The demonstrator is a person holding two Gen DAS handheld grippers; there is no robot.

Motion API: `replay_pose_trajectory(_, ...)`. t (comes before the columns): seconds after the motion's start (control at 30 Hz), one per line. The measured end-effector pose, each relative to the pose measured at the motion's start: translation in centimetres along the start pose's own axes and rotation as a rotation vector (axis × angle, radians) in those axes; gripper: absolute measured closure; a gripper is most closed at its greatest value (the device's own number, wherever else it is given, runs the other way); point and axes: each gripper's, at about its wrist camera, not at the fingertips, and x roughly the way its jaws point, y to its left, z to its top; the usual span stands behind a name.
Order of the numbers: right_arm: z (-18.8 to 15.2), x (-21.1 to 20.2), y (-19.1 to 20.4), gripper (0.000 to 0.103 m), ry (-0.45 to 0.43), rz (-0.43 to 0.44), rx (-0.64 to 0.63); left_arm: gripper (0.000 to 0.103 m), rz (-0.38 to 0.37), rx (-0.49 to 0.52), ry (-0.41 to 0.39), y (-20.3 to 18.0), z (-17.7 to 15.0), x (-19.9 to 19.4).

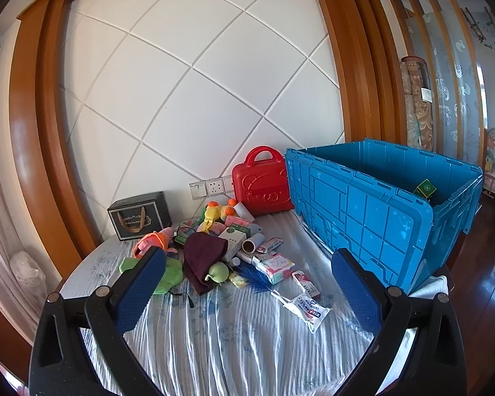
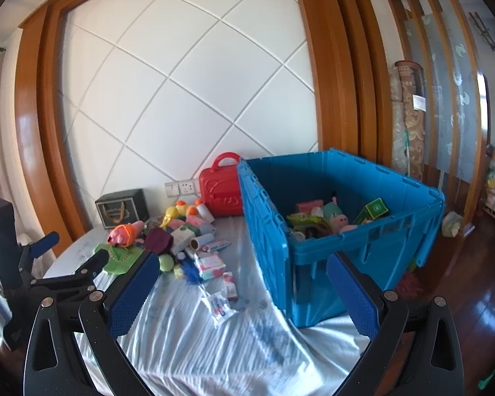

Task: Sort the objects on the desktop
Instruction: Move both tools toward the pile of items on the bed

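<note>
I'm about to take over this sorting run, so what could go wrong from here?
1. The pile is tangled: closing on the dark cloth could drag the green ball or small boxes along.
2. The flat packet lies on a rippled cover; the open left gripper may pinch fabric with it.
3. The blue crate stands at the table's edge on that loose cover, so tugging the cover might shift it.

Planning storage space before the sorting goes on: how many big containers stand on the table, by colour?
Blue: 1, the open blue crate
Red: 1, the red carry case
Black: 1, the black gift box
Total: 3
</note>
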Motion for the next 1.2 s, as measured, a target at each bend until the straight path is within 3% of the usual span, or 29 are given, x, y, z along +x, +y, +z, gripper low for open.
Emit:
replay_pose_trajectory(0.43,0.0,-0.3,1.9,0.0,-0.047,0.054,-0.101,0.001,0.004,0.014,0.0,-0.2,0.0,0.0)
replay_pose_trajectory(0.73,-0.2,0.3,2.0,0.0,-0.023,0.095,-0.124,0.001,0.013,0.021,0.007,-0.4,0.0,0.1)
replay_pose_trajectory(0.87,-0.6,1.1,2.6,0.0,0.003,0.076,-0.168,0.001,0.026,0.018,0.013,-0.4,0.0,0.2)
replay_pose_trajectory(1.2,-2.1,3.1,1.9,0.0,0.034,0.169,-0.162,0.001,0.111,-0.01,0.064,0.8,-2.0,1.6)
